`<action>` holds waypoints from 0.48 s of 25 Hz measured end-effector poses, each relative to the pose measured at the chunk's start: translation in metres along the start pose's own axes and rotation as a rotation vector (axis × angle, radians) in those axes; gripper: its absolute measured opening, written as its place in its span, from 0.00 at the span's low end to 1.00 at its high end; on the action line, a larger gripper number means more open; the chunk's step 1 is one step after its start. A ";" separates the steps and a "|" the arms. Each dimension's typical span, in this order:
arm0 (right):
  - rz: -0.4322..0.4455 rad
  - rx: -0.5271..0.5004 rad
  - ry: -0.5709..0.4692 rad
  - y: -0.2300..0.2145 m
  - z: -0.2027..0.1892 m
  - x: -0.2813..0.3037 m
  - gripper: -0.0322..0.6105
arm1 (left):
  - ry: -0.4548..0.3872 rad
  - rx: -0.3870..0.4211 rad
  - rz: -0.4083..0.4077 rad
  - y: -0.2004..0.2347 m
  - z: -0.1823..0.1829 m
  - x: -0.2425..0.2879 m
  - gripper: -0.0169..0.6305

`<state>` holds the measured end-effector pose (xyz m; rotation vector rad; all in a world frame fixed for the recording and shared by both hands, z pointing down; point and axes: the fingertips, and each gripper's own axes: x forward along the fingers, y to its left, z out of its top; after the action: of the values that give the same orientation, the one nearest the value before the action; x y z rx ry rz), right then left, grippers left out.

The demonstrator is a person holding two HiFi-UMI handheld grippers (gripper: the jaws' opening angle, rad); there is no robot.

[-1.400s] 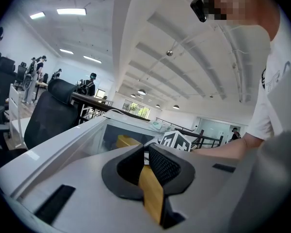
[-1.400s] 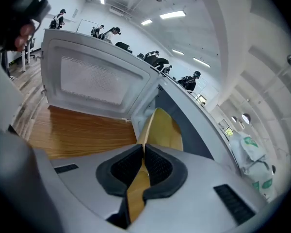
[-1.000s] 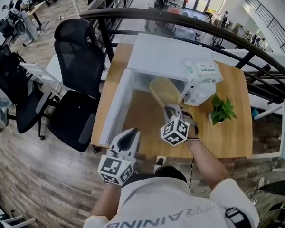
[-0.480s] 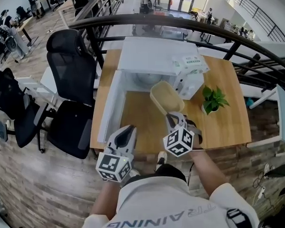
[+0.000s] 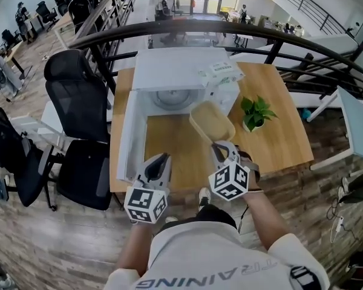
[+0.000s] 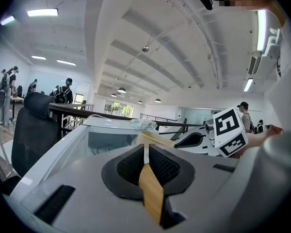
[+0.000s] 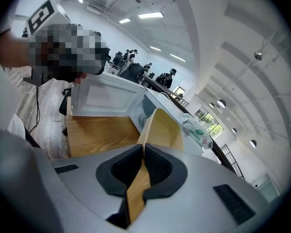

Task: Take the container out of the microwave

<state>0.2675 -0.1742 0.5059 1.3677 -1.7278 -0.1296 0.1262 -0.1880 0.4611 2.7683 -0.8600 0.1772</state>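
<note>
A beige, empty container hangs tilted in front of the white microwave, above the wooden table. My right gripper is shut on its near rim; in the right gripper view the rim runs between the pads of that gripper. The microwave door stands open to the left, and the cavity shows only its turntable. My left gripper hovers at the table's near edge, left of the container, jaws together and holding nothing. In the left gripper view, the container shows beyond that gripper.
A small potted plant stands on the table right of the microwave. A white and green box lies on the microwave's top. A black office chair stands left of the table, and a dark railing runs behind it.
My right gripper has drawn the container back from the microwave's mouth toward me and lifted it. The left gripper has shifted slightly along the table's near edge.
</note>
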 end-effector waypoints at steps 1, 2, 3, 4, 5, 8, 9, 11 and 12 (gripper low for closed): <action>-0.008 0.002 0.002 -0.001 -0.001 -0.003 0.11 | 0.002 0.004 -0.006 -0.002 -0.001 0.001 0.11; -0.016 0.005 0.005 -0.002 -0.002 -0.005 0.11 | 0.005 0.007 -0.011 -0.003 -0.001 0.002 0.11; -0.022 0.007 0.007 -0.003 -0.003 -0.006 0.11 | 0.007 0.008 -0.016 -0.004 -0.002 0.002 0.11; -0.026 0.009 0.008 -0.004 -0.004 -0.008 0.11 | 0.008 0.009 -0.018 -0.005 -0.002 0.002 0.11; -0.028 0.010 0.009 -0.004 -0.004 -0.009 0.11 | 0.008 0.010 -0.020 -0.005 -0.001 0.002 0.11; -0.031 0.011 0.009 -0.004 -0.003 -0.011 0.11 | 0.007 0.010 -0.023 -0.005 0.000 0.002 0.11; -0.031 0.009 0.008 -0.004 -0.002 -0.011 0.11 | 0.006 0.007 -0.024 -0.005 0.001 0.002 0.11; -0.030 0.007 0.007 -0.004 0.000 -0.011 0.11 | 0.003 0.002 -0.025 -0.004 0.001 0.001 0.11; -0.030 0.005 0.007 -0.004 0.000 -0.010 0.11 | 0.002 0.002 -0.025 -0.003 0.001 0.001 0.11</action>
<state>0.2701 -0.1675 0.4976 1.3961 -1.7033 -0.1377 0.1292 -0.1863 0.4594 2.7788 -0.8249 0.1763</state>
